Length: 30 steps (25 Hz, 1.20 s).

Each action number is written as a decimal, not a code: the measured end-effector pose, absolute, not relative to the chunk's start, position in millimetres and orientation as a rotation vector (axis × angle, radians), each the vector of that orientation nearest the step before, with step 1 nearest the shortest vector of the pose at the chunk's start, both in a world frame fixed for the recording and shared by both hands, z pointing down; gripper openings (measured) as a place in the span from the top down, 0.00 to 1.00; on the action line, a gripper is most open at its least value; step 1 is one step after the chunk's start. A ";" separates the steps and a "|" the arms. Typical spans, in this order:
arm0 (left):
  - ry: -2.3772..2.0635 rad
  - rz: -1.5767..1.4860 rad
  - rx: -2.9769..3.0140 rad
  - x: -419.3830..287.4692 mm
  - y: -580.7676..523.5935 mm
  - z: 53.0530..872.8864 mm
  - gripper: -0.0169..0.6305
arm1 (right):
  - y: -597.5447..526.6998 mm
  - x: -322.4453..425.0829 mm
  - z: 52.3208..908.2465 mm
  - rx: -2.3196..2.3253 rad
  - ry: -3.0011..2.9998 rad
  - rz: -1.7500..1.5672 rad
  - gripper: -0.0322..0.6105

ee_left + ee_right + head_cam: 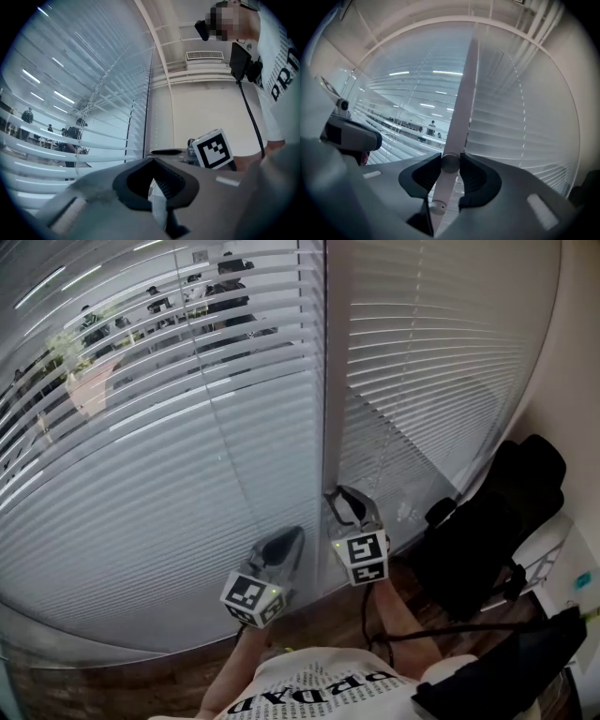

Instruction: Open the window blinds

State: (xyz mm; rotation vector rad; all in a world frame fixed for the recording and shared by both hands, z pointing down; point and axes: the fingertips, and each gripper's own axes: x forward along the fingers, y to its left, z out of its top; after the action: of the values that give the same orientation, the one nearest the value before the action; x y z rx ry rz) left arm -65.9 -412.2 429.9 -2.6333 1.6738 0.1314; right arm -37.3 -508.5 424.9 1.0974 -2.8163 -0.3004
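So far you have only the grip: your right gripper (450,165) has its jaws closed on the pale wand (461,103), which stands upright between the pads with its capped end hanging just below them. Both pads touch the rod, so the hold looks firm enough for twisting. Your left gripper (152,161) is beside it, nearer the left blind (169,474). Its jaws are together with nothing between them, so it takes no part at present. In the head view the two grippers sit low and near each other in front of the upright frame post (323,381) between the two panes. The left blind is partly open: through its upper slats you can see a lit room beyond, while the lower slats look nearly flat against the glass. The right blind (441,362) looks closed, with no view through it. I cannot tell which blind the wand serves. By my judgement the task is at an early stage, with the wand caught and most of the turning left to do, until the slats lie level.
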 end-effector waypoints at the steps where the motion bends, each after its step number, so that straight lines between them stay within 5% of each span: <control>1: 1.673 0.131 -2.634 -66.1 -412.6 428.2 0.99 | -509.7 -37.1 423.3 1.102 -2.833 -0.268 0.74; 11: 1.668 0.122 -2.641 -68.7 -409.1 422.6 0.99 | -514.2 -34.0 419.6 1.130 -2.979 0.077 0.74; 17: 1.670 0.126 -2.641 -70.5 -407.0 420.6 0.99 | -512.5 -34.3 417.7 1.136 -2.898 -0.121 0.74; 24: 1.666 0.129 -2.648 -70.8 -407.2 420.8 0.99 | -504.7 -44.7 415.7 1.038 -2.541 -0.752 0.70; 30: 1.649 0.132 -2.658 -67.1 -405.9 425.7 0.99 | -508.6 -42.2 425.6 1.060 -2.596 -0.633 0.74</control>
State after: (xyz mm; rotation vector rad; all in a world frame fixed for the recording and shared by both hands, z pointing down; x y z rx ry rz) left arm -67.1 -405.9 425.7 -2.6579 1.6487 0.1317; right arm -42.2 -508.6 425.6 1.0601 -2.5959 -0.6327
